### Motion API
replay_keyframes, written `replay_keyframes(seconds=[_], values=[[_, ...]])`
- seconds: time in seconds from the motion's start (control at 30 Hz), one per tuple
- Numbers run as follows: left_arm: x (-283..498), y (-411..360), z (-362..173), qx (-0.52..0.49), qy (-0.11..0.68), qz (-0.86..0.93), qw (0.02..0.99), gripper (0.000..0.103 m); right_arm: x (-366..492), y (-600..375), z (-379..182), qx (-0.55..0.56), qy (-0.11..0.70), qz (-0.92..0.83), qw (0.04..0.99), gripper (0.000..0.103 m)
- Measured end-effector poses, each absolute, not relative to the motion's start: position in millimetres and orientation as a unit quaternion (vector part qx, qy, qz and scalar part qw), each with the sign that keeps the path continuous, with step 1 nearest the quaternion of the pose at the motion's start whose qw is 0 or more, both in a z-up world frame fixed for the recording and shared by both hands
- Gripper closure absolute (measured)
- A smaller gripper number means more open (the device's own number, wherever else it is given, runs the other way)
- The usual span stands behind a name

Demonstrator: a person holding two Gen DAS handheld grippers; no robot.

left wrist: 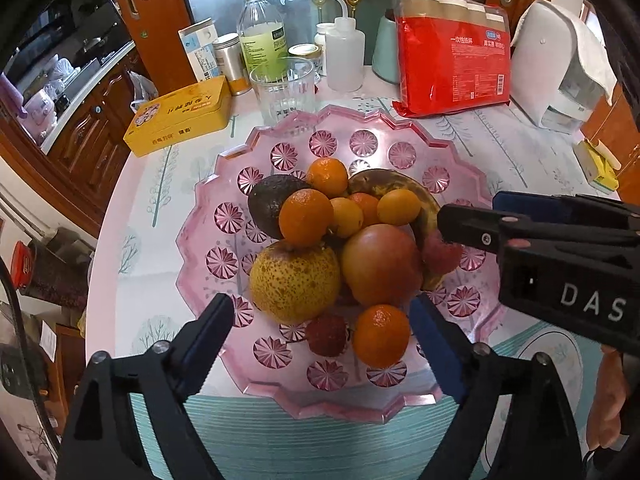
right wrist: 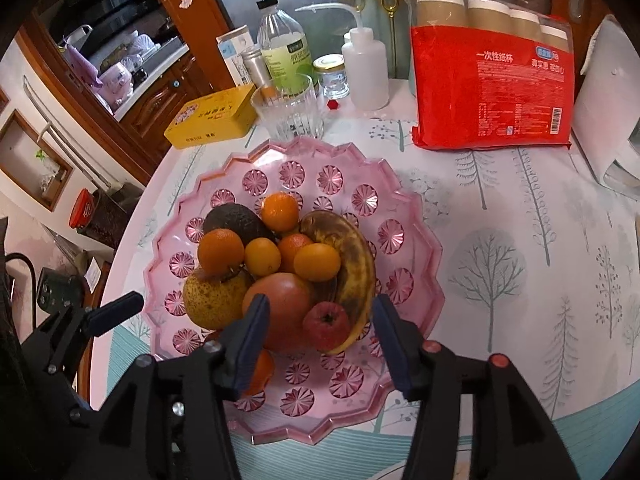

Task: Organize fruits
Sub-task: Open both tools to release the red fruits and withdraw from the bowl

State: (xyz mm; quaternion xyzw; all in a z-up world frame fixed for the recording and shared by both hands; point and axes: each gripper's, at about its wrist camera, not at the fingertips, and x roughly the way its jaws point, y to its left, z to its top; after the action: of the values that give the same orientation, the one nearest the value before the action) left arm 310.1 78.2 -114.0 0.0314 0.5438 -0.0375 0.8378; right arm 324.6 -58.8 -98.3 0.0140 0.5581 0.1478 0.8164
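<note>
Hovering open at frame bottom, left gripper point(left wrist: 320, 340) and right gripper point(right wrist: 320, 340) flank piled fruit; pink scalloped tray's point(left wrist: 400, 124) near rim stays bare.

on the pink fruit plate point(left wrist: 224, 184): one avocado point(left wrist: 269, 204), one speckled pear point(left wrist: 294, 280), one large apple point(left wrist: 382, 264), one browned banana point(right wrist: 352, 260), three mandarins point(left wrist: 306, 218), three smaller kumquats point(left wrist: 399, 207) and two small red fruits point(left wrist: 326, 334). behind the plate: one glass tumbler point(left wrist: 286, 88), one yellow tin point(left wrist: 180, 114), one squeeze bottle point(left wrist: 344, 54), one pack of paper cups point(left wrist: 454, 48).
</note>
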Motion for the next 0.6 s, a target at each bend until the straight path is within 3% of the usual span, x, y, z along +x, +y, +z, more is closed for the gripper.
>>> replay_keyframes(seconds=[0.2, 0.33, 0.6], values=[[302, 81, -107, 0.025, 0.543, -0.035, 0.839, 0.011, 316, -61, -87, 0.007, 0.543, 0.146, 0.827, 0.048], [294, 81, -98, 0.027, 0.531, -0.037, 0.846, 0.003, 309, -62, -78, 0.005, 0.532, 0.145, 0.834, 0.048], [273, 84, -75, 0.010, 0.514, -0.032, 0.857, 0.001, 291, -68, -64, -0.002, 0.518, 0.141, 0.844, 0.048]])
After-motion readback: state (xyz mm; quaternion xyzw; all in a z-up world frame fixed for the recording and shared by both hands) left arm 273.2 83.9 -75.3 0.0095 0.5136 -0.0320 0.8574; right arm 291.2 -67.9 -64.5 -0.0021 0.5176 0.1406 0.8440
